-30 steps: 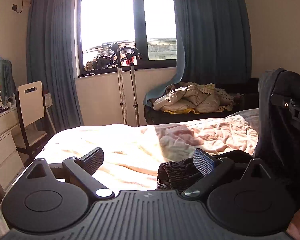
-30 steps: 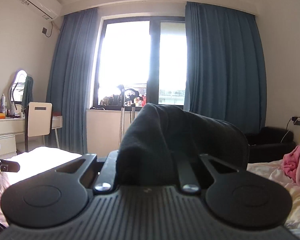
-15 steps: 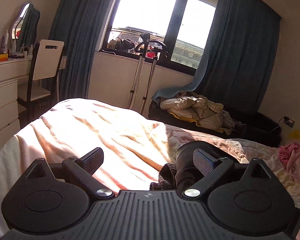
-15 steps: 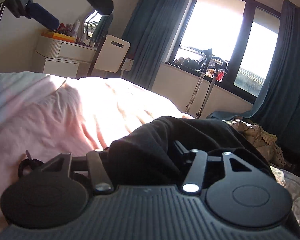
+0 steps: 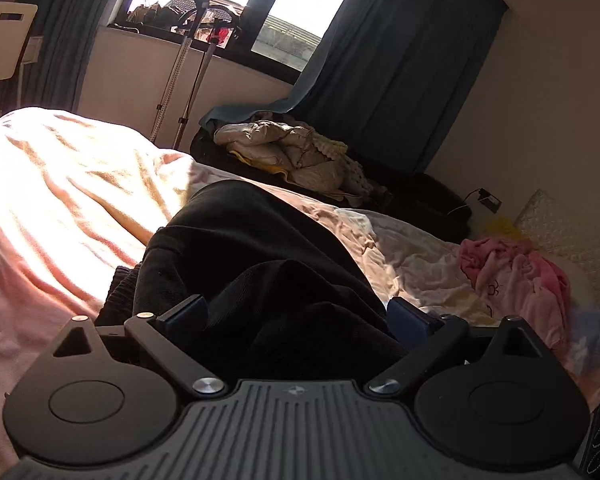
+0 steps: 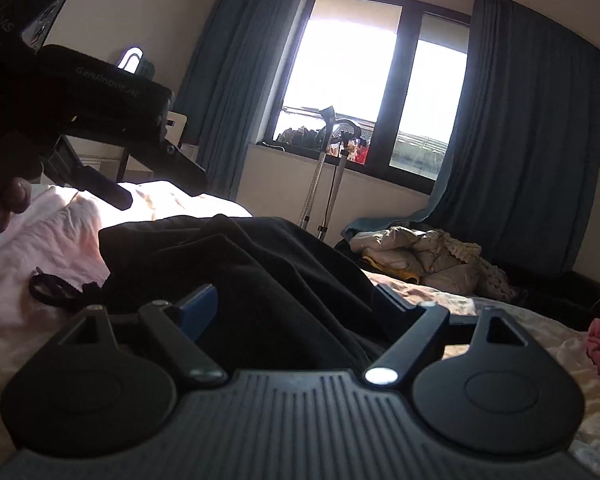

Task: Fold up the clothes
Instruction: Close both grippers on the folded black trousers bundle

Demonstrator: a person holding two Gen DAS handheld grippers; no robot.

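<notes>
a bed [image 5: 60,184] covered with a rumpled pale pink sheet [image 5: 28,280] fills the near ground, its far left part bright in the sun. a black garment [image 5: 252,248] lies bunched on the sheet near the middle, its ribbed hem [image 5: 118,292] at the near left. in the right wrist view a black drawstring loop [image 6: 46,286] rests on the sheet just left of it. a crumpled pink garment [image 5: 512,272] lies on the bed at the right, well apart from the black one.

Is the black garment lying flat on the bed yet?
No. The black garment lies bunched in humps and folds on the bed, not spread.
</notes>
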